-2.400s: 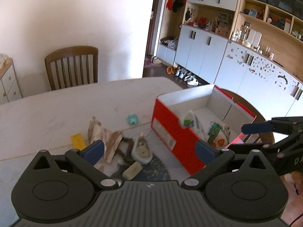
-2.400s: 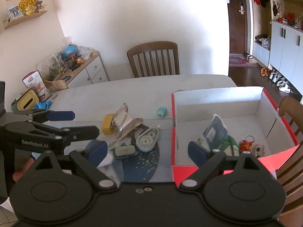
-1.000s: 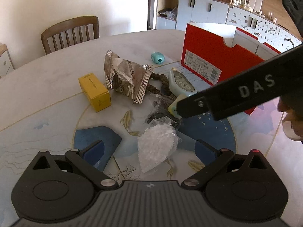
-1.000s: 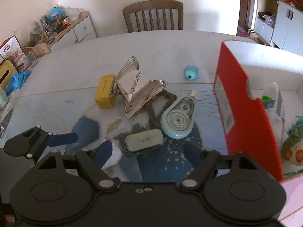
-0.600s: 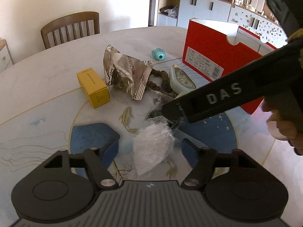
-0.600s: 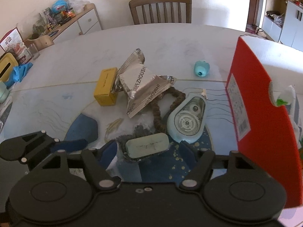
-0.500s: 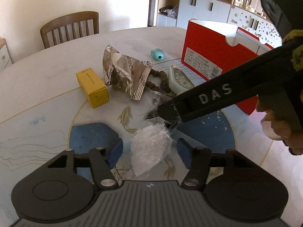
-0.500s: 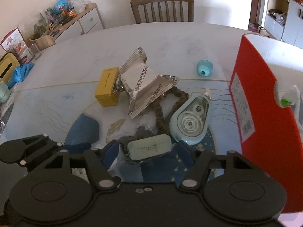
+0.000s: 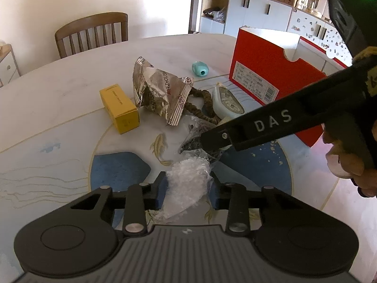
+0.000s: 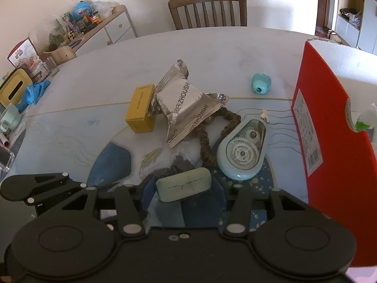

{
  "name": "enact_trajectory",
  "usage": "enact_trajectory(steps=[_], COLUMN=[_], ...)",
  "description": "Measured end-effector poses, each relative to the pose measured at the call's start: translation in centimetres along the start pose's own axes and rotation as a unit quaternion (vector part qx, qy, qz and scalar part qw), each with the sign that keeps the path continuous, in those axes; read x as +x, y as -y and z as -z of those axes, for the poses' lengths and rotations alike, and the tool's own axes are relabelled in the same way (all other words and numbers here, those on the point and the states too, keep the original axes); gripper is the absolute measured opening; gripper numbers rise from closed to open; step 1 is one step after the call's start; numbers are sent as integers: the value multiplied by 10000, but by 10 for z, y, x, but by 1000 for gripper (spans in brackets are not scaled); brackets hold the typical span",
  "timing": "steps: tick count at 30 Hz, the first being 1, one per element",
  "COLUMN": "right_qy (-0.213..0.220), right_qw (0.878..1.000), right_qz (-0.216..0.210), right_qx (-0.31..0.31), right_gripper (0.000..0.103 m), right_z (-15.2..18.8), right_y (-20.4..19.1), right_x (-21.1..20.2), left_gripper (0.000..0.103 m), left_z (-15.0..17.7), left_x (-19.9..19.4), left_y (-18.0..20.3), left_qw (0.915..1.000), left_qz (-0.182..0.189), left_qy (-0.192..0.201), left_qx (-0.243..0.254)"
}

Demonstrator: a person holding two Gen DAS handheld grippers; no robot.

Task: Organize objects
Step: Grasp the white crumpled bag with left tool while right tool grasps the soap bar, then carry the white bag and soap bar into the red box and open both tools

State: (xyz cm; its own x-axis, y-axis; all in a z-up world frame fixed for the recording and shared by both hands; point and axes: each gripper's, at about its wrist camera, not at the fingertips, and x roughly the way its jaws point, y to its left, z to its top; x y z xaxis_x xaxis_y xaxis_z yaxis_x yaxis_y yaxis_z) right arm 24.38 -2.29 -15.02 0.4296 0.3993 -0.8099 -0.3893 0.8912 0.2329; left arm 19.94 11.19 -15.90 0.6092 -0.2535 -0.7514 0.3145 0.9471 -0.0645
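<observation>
My left gripper (image 9: 187, 184) is low over the table, jaws closing, with a crumpled clear plastic bag (image 9: 186, 184) filling the gap and touching both pads. My right gripper (image 10: 183, 188) is also closing, its pads against the ends of a pale green block (image 10: 183, 187) that lies on a dark clear packet. One black finger (image 9: 235, 134) of the right gripper crosses the left wrist view just beyond the plastic bag. A red shoebox (image 10: 329, 141) stands to the right.
Still on the table (image 10: 82, 94) are a yellow box (image 10: 140, 108), a silver foil packet (image 10: 186, 103), a brown braided loop (image 10: 205, 141), a pale blue tape dispenser (image 10: 242, 151) and a small teal object (image 10: 261, 83). A wooden chair (image 10: 207, 9) stands behind.
Both grippers have come down from above the shoebox to the pile. Over the last second both sets of jaws narrowed, the left around the plastic bag and the right around the green block.
</observation>
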Motion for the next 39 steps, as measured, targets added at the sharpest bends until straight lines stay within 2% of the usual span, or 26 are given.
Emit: enact_trajectory(steps=[10,20,29,39], right_qy=[273,536,786,989], right_qw=[9995,9985,9969,9951], right_qz=[-121,-141,-79,24], right_qx=[100,-19,-39,-38], right_gripper=[50,50,50,50], right_z=[5,7,10,12], right_y=[4,9,31,76], right_x=[-39,-90,-130,-167], left_gripper=[33,33,33,34], left_z=[-8,-30,-54,-82], left_x=[-25,-55,-72,-69], left_y=[7,33,63,111], left_qw=[9999,9996,9994,9987], left_qz=[-63,-44,12,103], left_qy=[151,267,319,369], left_qx=[2,122,162,322])
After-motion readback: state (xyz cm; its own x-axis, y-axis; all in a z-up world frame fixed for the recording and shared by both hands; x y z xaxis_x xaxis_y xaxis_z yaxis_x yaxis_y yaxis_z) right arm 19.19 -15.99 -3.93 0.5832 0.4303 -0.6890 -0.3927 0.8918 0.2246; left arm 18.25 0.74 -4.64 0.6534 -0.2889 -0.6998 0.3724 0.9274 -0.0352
